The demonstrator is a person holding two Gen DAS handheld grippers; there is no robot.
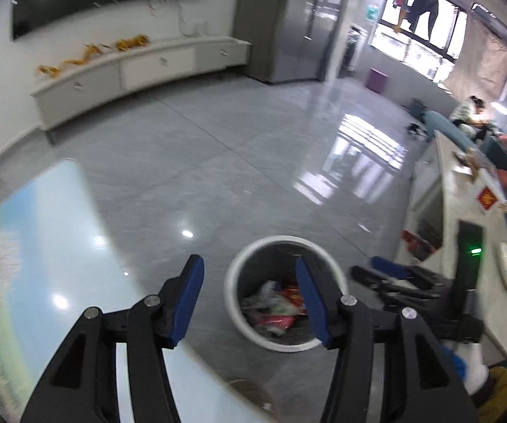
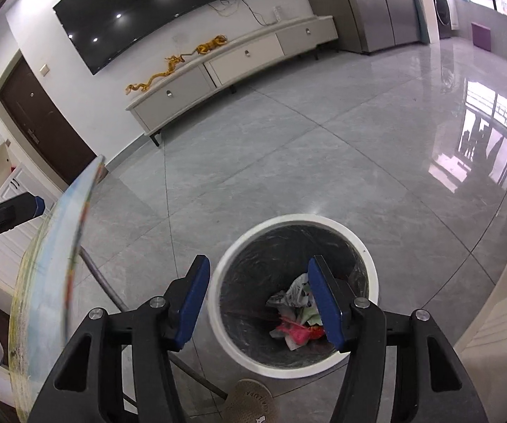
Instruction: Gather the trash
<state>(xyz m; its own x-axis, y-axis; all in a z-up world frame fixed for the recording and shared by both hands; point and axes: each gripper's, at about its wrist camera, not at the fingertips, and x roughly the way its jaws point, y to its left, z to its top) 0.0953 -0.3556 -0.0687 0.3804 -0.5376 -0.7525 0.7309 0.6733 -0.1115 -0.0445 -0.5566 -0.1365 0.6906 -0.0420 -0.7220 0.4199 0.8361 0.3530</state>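
Observation:
A white round trash bin with a dark liner stands on the grey tiled floor. Crumpled wrappers, white, red and pink, lie at its bottom. My left gripper hangs open above the bin's near-left rim, with nothing between its blue pads. Over the bin's mouth my right gripper stands open too, empty. In the left wrist view the right gripper shows blurred just right of the bin. One finger of the left gripper shows at the right wrist view's left edge.
A glass table top with a printed surface lies left of the bin, its metal leg slanting to the floor. A slipper sits before the bin. A white counter stands at right; a person sits far behind it.

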